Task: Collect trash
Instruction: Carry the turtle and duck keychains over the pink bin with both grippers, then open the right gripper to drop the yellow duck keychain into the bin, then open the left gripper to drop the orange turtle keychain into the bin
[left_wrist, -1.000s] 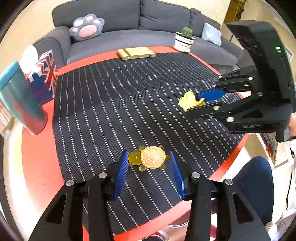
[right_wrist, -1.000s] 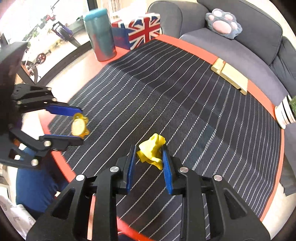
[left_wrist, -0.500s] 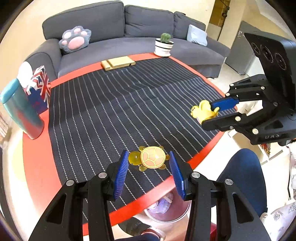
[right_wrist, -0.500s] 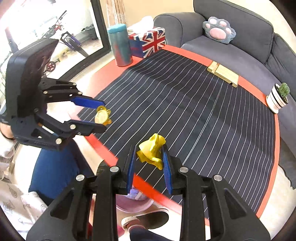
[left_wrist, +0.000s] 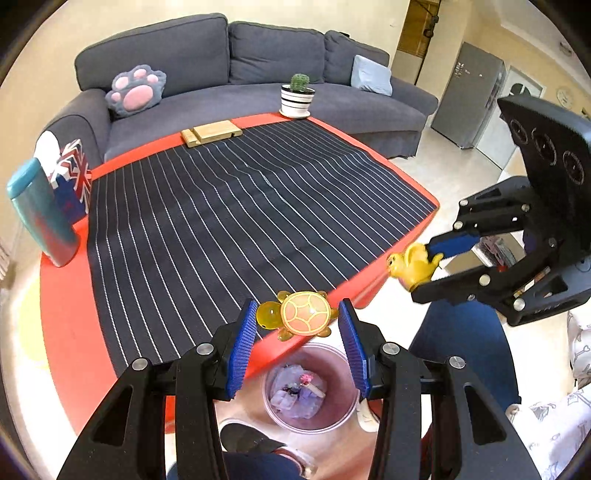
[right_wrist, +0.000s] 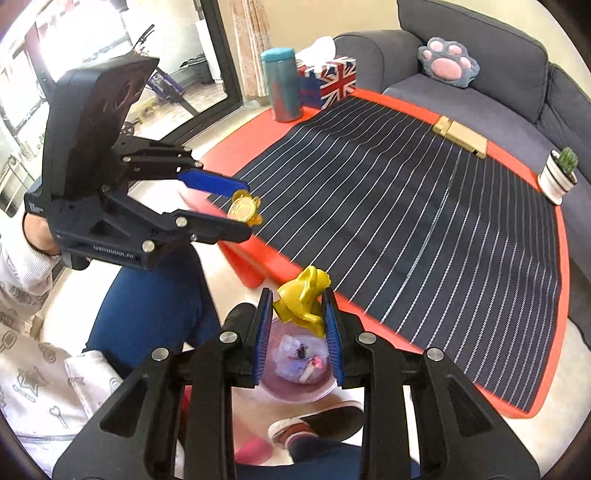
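My left gripper (left_wrist: 297, 325) is shut on a yellow-orange toy turtle (left_wrist: 301, 314) and holds it in the air above the table's near edge, over a pink trash bin (left_wrist: 312, 417) on the floor. My right gripper (right_wrist: 299, 314) is shut on a yellow toy duck (right_wrist: 301, 299) and holds it above the same bin (right_wrist: 299, 384). The right gripper with the duck (left_wrist: 413, 264) shows at the right of the left wrist view. The left gripper with the turtle (right_wrist: 243, 208) shows at the left of the right wrist view.
A round red table (left_wrist: 62, 314) carries a dark striped mat (left_wrist: 229, 214), a teal bottle (left_wrist: 40, 214), a Union Jack tissue box (left_wrist: 70, 177), a wooden stand (left_wrist: 210, 133) and a potted cactus (left_wrist: 297, 96). A grey sofa (left_wrist: 240, 74) stands behind. The person's legs and shoe (right_wrist: 317, 424) are beside the bin.
Both grippers have drawn back from over the mat to beyond the table's near edge, carrying the turtle and the duck. The trash bin has come into view below them.
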